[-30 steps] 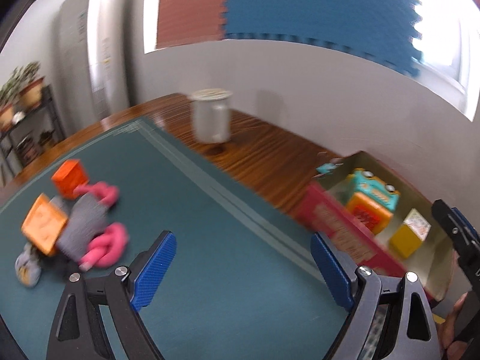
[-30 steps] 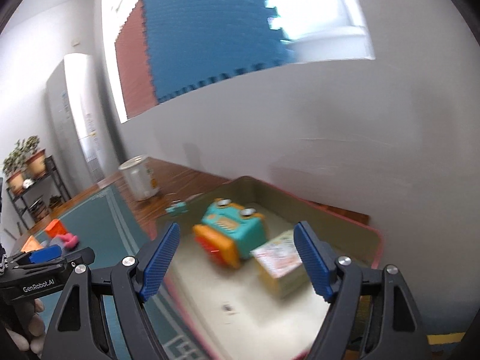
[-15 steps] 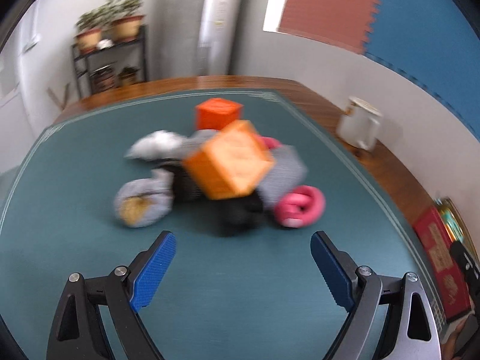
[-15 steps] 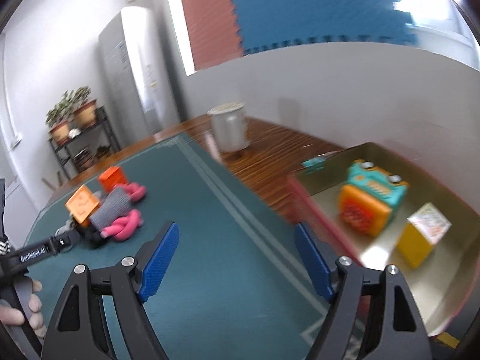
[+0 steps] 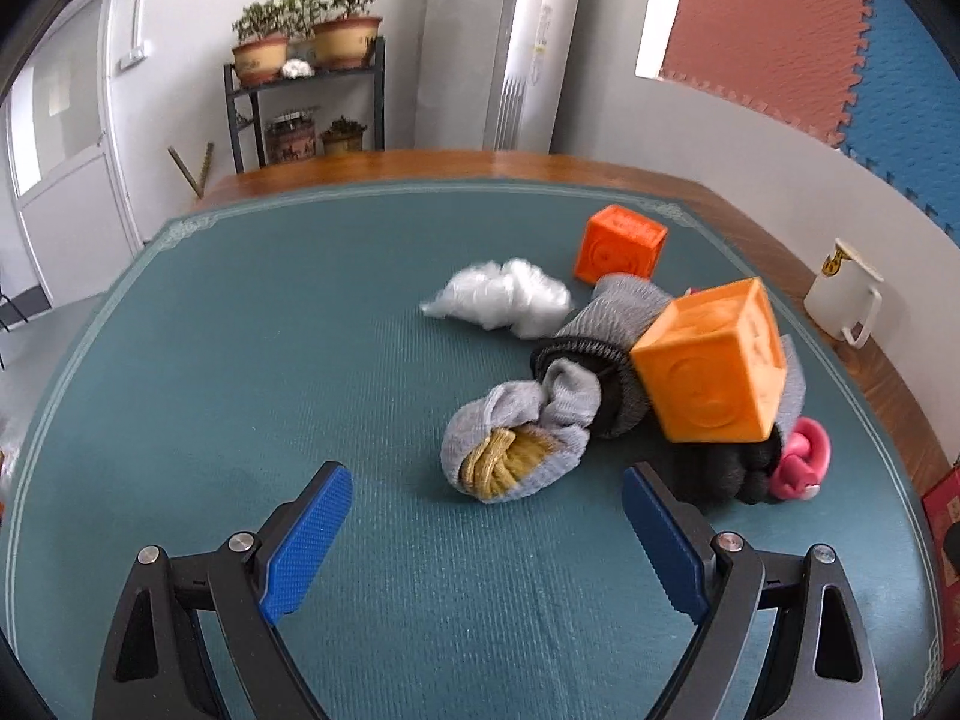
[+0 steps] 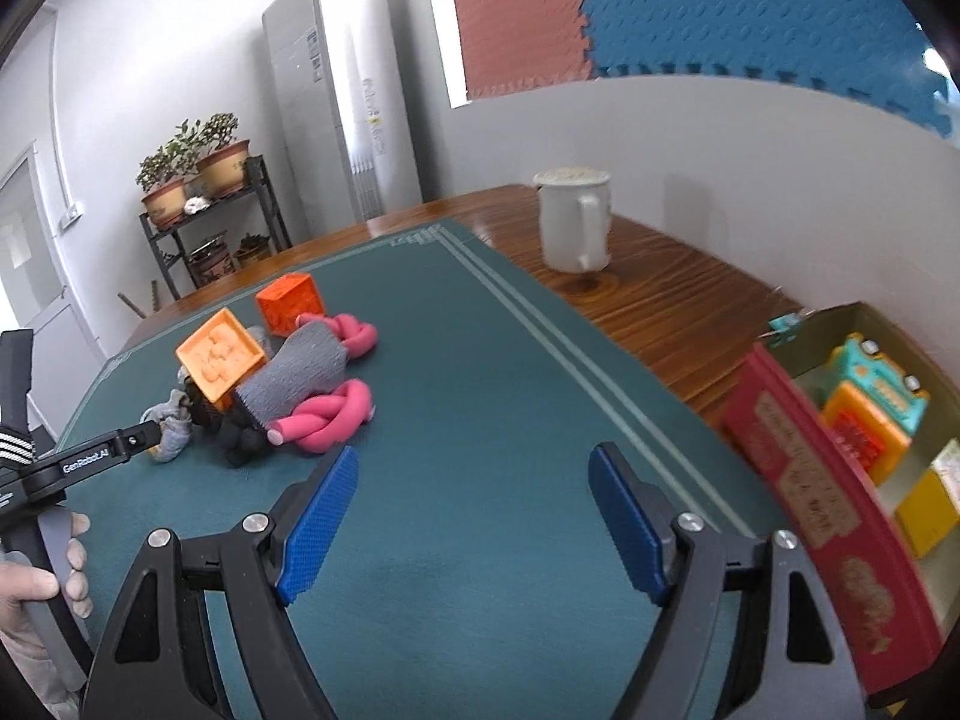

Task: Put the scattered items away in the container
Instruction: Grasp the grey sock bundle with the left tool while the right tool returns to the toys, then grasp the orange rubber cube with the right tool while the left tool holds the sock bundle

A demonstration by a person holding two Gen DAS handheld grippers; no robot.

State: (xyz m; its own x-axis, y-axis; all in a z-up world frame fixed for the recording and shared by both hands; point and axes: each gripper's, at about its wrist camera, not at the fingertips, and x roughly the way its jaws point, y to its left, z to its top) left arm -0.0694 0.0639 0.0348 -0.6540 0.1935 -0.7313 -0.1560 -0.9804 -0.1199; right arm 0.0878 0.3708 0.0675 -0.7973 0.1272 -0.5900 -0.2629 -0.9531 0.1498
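Note:
A pile lies on the green mat (image 5: 240,360): a rolled grey sock with a yellow one inside (image 5: 516,450), a light orange cube (image 5: 714,360) resting on a grey and black sock (image 5: 606,330), a darker orange cube (image 5: 621,243), white stuffing (image 5: 504,297) and a pink twisted rope (image 5: 801,462). My left gripper (image 5: 483,531) is open and empty, just short of the sock roll. My right gripper (image 6: 471,516) is open and empty over bare mat, with the pile (image 6: 288,384) to its left and the red box (image 6: 828,516) to its right.
The red box holds a teal and orange toy (image 6: 870,402) and a yellow block (image 6: 927,504). A white mug (image 6: 573,225) stands on the wooden table beyond the mat (image 6: 480,390). The left gripper's arm and hand (image 6: 60,468) show at the left of the right wrist view.
Both grippers have swung left, away from the box. The left one has closed in on the pile, which now fills its view. Both stay open.

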